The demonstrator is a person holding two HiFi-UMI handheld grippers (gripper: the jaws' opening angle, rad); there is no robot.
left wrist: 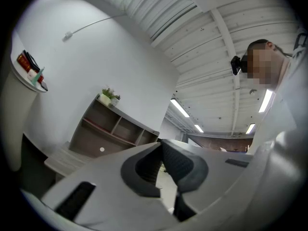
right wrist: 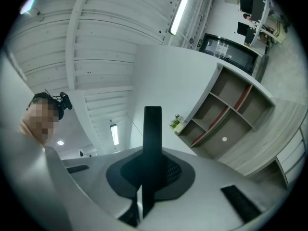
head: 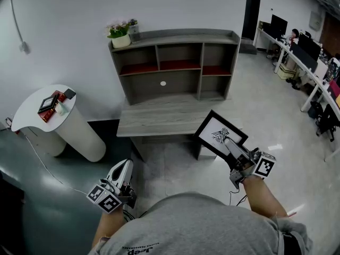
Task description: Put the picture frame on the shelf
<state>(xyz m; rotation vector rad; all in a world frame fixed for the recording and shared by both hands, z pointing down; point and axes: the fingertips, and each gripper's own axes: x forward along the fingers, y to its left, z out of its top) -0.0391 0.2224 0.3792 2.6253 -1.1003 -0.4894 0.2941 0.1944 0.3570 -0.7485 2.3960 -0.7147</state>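
Black picture frame (head: 219,133) with white mat and dark print: clamped edge-on in right hand-held gripper (head: 228,142), rising toward its 11 o'clock, held in air off front right corner of bench.
Left hand-held gripper (head: 125,167): jaws together, empty, at 7 o'clock.
Grey wooden shelf (head: 175,62) on grey wooden bench (head: 154,120), 12 o'clock.
White round stand (head: 29,118), 9 o'clock.
Office workstations (head: 300,62), 2 o'clock.

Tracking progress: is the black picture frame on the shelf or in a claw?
In a claw, not shelved. The black picture frame is clamped edge-on in the right claw, short of the grey wooden shelf unit.
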